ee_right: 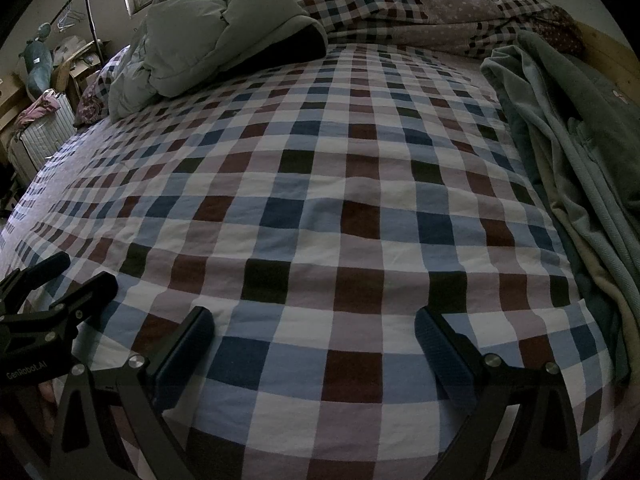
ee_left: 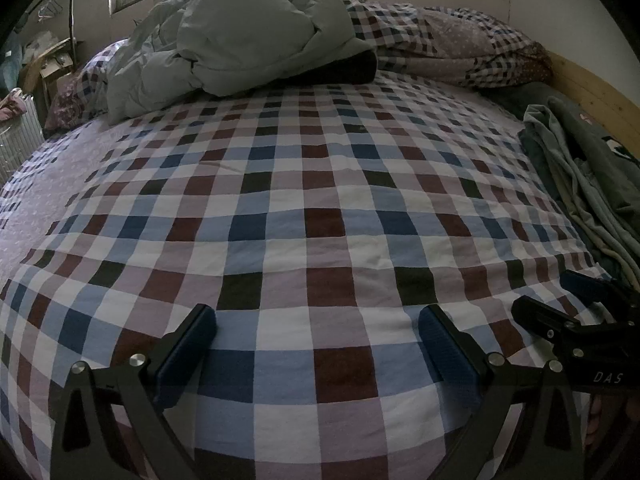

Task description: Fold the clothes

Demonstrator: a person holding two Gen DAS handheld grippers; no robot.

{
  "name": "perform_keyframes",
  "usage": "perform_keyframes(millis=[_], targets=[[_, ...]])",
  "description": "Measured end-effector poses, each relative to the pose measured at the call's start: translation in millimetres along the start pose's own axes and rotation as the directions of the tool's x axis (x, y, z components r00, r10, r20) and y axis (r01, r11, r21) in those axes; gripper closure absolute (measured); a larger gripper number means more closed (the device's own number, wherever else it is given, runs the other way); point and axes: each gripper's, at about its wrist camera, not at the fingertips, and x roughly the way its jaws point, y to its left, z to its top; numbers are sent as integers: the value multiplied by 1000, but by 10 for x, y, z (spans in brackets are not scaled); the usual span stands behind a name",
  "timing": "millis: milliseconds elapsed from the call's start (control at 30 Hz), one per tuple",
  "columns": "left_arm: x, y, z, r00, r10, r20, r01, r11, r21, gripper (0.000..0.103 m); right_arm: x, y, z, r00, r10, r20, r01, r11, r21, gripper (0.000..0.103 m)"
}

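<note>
Over blue, maroon and white checked bedsheet (ee_left: 304,200), left gripper (ee_left: 316,344) and right gripper (ee_right: 314,344) both spread, empty, pile of grey-green clothes (ee_right: 568,152) at three o'clock.

Open checked bedsheet (ee_left: 304,200) ahead, clothes pile (ee_right: 580,152) right, duvet (ee_left: 248,36) beyond

The bed's checked sheet (ee_left: 304,184) is woven cotton-like cloth, matt, with fine creases. At the head lies a pale green quilted duvet (ee_left: 248,36), puffy and faintly sheened, beside a checked and dotted cloth cover (ee_left: 452,44). The pile of clothes (ee_right: 576,148) along the bed's edge is soft, napped, fleecy fabric in grey-green, with a ribbed cream layer. The bed frame (ee_left: 588,88) is pale, unvarnished-looking wood. The left tongs (ee_left: 316,340) and right tongs (ee_right: 314,340) are matt black plastic with shiny metal screw heads, their pads (ee_left: 188,356) textured blue rubbery material.
</note>
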Motion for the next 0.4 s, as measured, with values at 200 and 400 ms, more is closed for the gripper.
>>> perform_keyframes(millis=[200,400], targets=[[1,-3,-2,1000,1,1,-1,1000,-1,0,1,-5,-2,1000,1,1,-1,1000,0,0],[-6,-13,-20,1000,3,2,-3,1000,-4,0,1,-5,-5,1000,1,1,-1,1000,0,0]])
